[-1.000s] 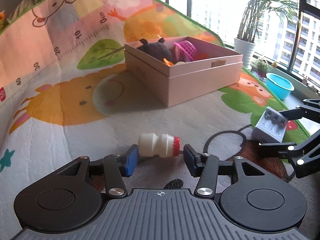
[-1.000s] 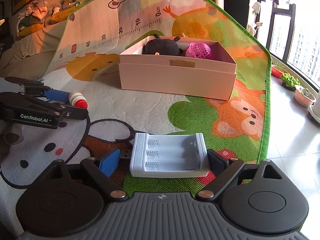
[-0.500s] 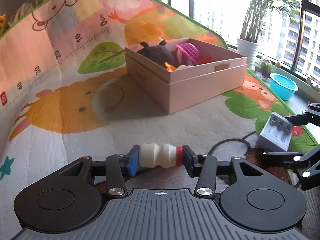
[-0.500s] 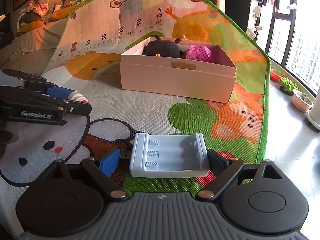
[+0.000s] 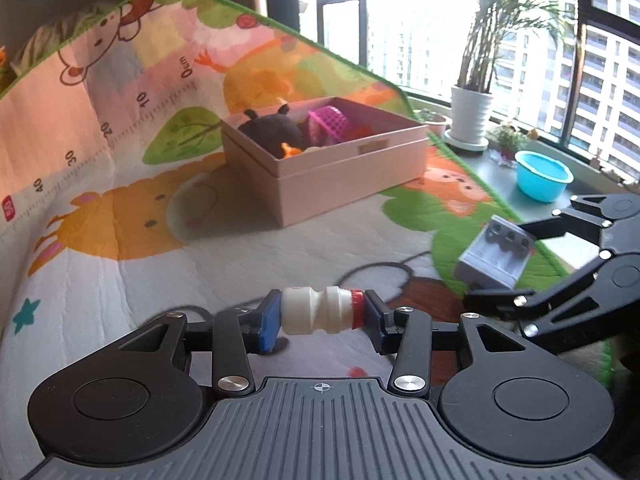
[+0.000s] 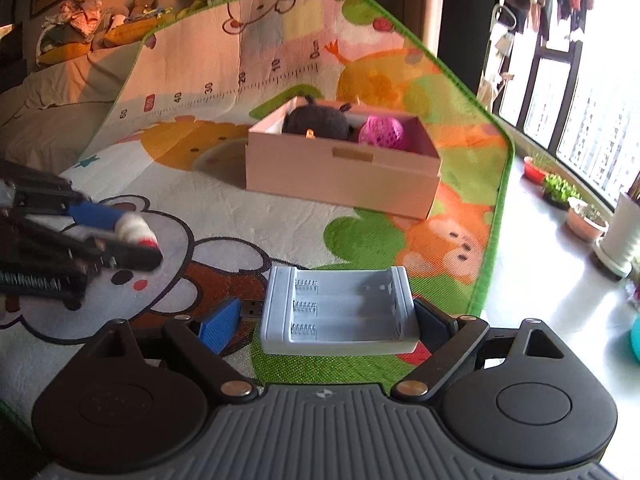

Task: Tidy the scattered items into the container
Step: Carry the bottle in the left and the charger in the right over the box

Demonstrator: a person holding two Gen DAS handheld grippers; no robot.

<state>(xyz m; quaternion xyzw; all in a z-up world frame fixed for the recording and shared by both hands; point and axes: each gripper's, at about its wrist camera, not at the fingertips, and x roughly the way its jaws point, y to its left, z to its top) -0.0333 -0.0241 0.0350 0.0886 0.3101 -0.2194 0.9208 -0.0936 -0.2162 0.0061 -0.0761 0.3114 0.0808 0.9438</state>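
Observation:
My left gripper (image 5: pixel 320 318) is shut on a small white bottle with a red cap (image 5: pixel 308 312), held sideways above the mat. It shows blurred at the left of the right wrist view, bottle (image 6: pixel 134 230) in its pads. My right gripper (image 6: pixel 328 320) is shut on a grey battery charger (image 6: pixel 340 308): one pad is on its USB plug, the other on its far side. In the left wrist view the charger (image 5: pixel 494 250) hangs lifted at the right. The pink box (image 5: pixel 352 176) stands ahead on the mat, also seen in the right wrist view (image 6: pixel 340 176).
Inside the box lie a dark plush toy (image 5: pixel 276 130) and a pink mesh ball (image 5: pixel 328 122). The cartoon play mat (image 5: pixel 120 264) curls up at the back. Beyond its green edge are a blue basin (image 5: pixel 542 176), potted plants (image 5: pixel 470 116) and windows.
The left jaws closed on the bottle and raised it off the mat. The right gripper rose with the charger. The box looks nearer in both views.

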